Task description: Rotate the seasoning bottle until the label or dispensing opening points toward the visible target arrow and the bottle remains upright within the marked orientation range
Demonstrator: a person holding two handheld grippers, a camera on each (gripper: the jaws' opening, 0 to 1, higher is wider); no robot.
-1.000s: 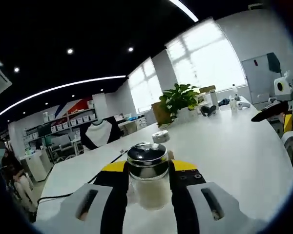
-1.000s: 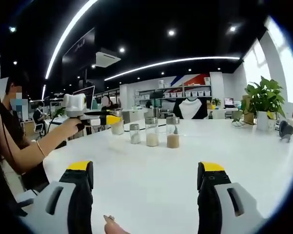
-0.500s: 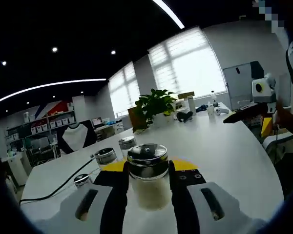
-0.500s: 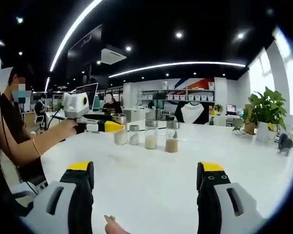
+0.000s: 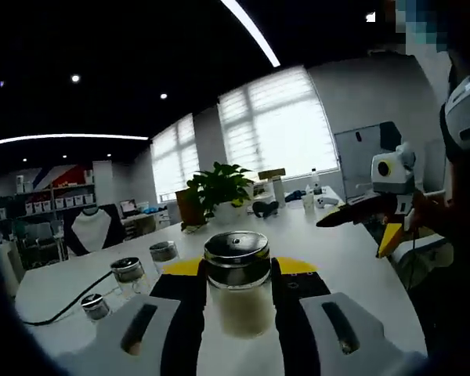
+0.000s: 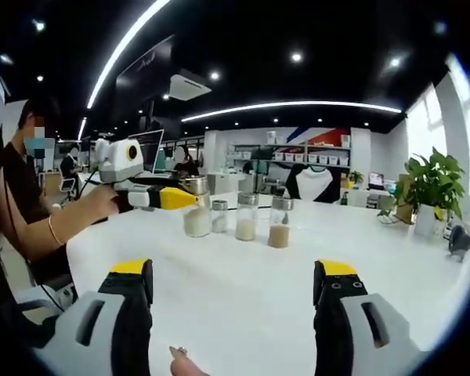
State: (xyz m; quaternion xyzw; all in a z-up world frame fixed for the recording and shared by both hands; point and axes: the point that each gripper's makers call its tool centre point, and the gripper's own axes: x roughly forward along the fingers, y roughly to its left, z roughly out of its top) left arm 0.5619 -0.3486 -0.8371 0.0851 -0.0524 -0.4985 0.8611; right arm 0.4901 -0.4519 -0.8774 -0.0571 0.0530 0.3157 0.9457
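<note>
A glass seasoning bottle (image 5: 236, 291) with white contents and a shiny metal lid stands upright between my left gripper's (image 5: 236, 301) jaws, which are shut on its sides. In the right gripper view, that left gripper (image 6: 166, 197) comes in from the left and holds the same bottle (image 6: 196, 219) just left of a row of other bottles on the white table (image 6: 243, 290). My right gripper (image 6: 233, 276) is open with nothing between its jaws, low over the table. It also appears from the side as the right gripper (image 5: 376, 205) in the left gripper view.
Three more bottles (image 6: 246, 217) stand in a row mid-table, seen from the other side as bottles (image 5: 125, 271). A potted plant (image 5: 218, 188) and small items sit at the far end. A person (image 6: 27, 204) holds the left gripper. A black cable (image 5: 59, 315) crosses the table.
The left gripper has swung round with the bottle still held, so the row of bottles came into its view on the left. In the right gripper view, bottle and gripper sit closer to the row.
</note>
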